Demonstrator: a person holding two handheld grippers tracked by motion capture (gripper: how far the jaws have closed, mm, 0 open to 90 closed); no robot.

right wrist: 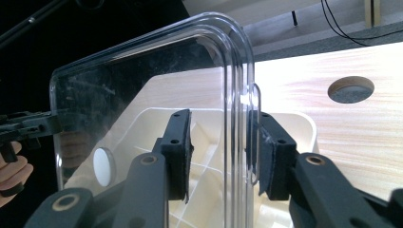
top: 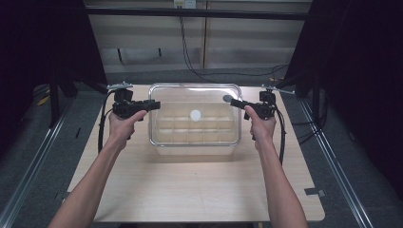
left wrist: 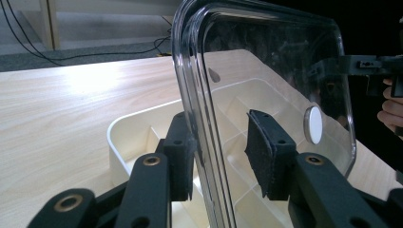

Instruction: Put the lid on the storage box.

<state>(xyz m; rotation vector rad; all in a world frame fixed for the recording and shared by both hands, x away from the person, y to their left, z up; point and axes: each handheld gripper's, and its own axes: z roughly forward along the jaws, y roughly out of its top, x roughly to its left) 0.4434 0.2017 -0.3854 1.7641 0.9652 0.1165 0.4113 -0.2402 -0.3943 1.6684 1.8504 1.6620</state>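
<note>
Gripper jaws straddle the lid's short edges in the high view: our left gripper (top: 154, 105) at its left edge, our right gripper (top: 227, 99) at its right, so the clear lid (top: 195, 97) runs lengthwise between them above the white tray (top: 195, 135) on the table (top: 190, 190). From the left gripper (left wrist: 221, 156) view, one pad touches the lid (left wrist: 266, 71) rim while the other stands off; parted, not clamped. From the right gripper (right wrist: 221, 154) view, the jaws bracket the lid (right wrist: 142, 85) edge with gaps either side, loose too. We judge both must close before lifting.
</note>
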